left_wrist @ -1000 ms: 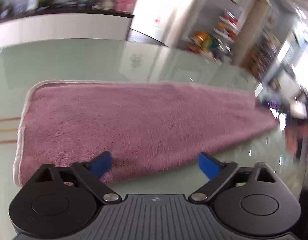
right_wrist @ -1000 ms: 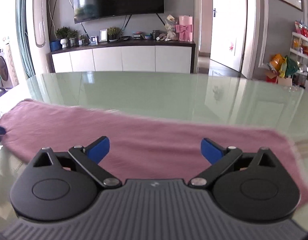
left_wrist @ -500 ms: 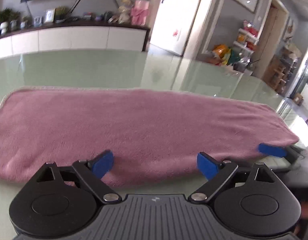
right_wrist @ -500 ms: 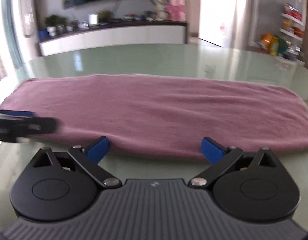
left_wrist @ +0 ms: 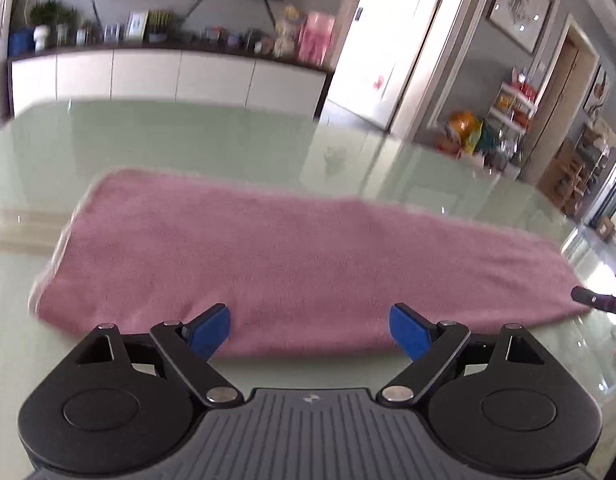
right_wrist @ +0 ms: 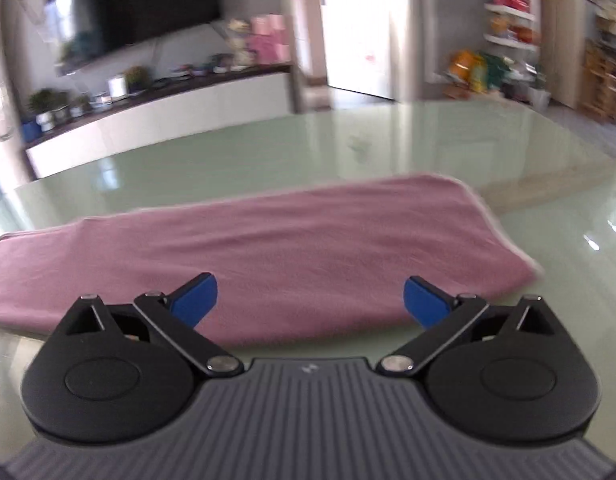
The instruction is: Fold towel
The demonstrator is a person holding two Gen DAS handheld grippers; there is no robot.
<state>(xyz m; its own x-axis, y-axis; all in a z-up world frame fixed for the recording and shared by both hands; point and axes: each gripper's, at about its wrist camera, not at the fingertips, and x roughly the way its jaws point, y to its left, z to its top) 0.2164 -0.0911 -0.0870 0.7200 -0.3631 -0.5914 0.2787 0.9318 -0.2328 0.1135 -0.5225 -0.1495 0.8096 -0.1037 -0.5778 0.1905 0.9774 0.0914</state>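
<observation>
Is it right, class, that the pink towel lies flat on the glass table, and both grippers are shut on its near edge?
Not quite. Both grippers are open, not shut on the towel. The left wrist view shows the left gripper with jaws spread wide, holding nothing; the right wrist view shows the same for the right gripper. The towel does lie flat on the glass table.

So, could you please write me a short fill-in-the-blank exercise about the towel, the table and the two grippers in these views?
1. The towel lying on the table is ____ in colour.
2. The left gripper has its jaws ____, with nothing between them.
3. The right gripper has fingertip pads coloured ____.
4. The towel lies flat on a glossy pale ____ table.

Missing words: pink; open; blue; green
</observation>
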